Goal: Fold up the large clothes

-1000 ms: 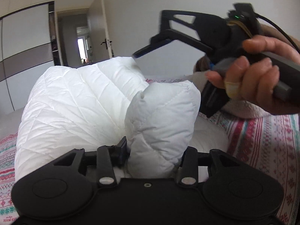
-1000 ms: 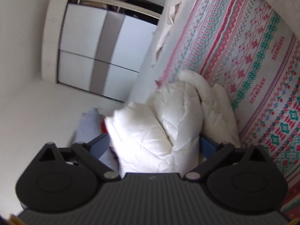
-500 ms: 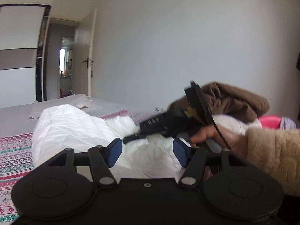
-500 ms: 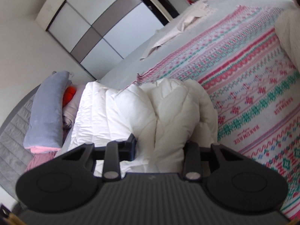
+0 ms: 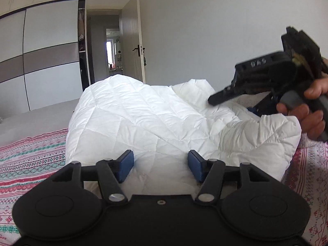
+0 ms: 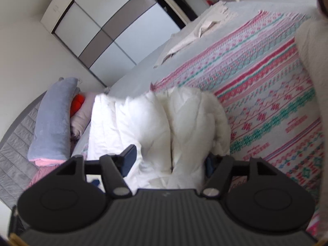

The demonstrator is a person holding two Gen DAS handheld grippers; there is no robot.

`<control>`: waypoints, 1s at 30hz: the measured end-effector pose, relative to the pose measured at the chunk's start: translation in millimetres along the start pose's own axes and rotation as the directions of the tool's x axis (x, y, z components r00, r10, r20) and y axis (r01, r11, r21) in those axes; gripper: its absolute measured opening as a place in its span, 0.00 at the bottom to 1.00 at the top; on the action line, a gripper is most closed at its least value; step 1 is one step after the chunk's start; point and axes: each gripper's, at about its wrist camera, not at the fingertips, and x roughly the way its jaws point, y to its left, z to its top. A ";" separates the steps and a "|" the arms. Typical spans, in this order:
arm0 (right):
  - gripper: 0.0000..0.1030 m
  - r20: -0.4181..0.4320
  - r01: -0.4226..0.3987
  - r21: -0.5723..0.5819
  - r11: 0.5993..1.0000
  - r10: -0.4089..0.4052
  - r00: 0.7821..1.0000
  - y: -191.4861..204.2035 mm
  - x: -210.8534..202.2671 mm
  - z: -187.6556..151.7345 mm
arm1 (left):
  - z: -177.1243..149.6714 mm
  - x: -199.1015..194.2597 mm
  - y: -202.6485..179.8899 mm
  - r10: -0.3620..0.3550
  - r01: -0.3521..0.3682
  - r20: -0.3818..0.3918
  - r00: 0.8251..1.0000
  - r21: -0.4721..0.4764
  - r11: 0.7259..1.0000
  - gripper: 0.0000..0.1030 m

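A big white quilted garment lies bunched in thick folds on the bed. My left gripper hovers at its near edge. Its jaws are closing, and the blue pads stand apart and press on nothing. In the left wrist view a hand holds my right gripper over the garment's right side. In the right wrist view the puffy garment bulges between the fingers of my right gripper. Those jaws are opening, and the cloth hides part of the right pad.
The patterned pink and green bedspread covers the bed. A grey pillow, an orange item and a quilted headboard lie beyond the garment. A beige cloth sits at the far end. Wardrobe and open door stand behind.
My left gripper let go of the raised fold, and the garment now lies lower on the bed. My right gripper closed on a fold, then widened again, and its view rolled.
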 end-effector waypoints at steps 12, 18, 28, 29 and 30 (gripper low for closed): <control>0.54 0.250 -0.056 -0.084 0.995 0.075 0.965 82.7 20.6 -7.6 | -4.7 -2.0 -6.8 0.023 -0.023 -0.003 1.000 0.028 0.999 0.55; 0.31 0.251 0.252 -0.021 0.967 -0.239 0.938 50.3 59.5 -21.1 | 13.2 -10.6 10.7 -0.074 0.074 -0.027 0.997 0.002 0.997 0.58; 0.31 0.289 0.296 -0.019 0.955 -0.278 0.916 31.1 51.9 -26.6 | 88.2 69.8 64.0 0.031 -0.034 -0.031 0.999 -0.089 0.995 0.56; 0.31 0.289 0.316 -0.026 0.948 -0.296 0.910 31.6 53.0 -27.0 | 88.2 85.5 67.8 0.059 -0.064 -0.059 0.997 -0.092 0.994 0.56; 0.31 0.290 0.338 -0.029 0.941 -0.316 0.903 31.0 54.9 -26.7 | 86.3 100.0 72.3 0.091 -0.099 -0.085 0.992 -0.095 0.991 0.59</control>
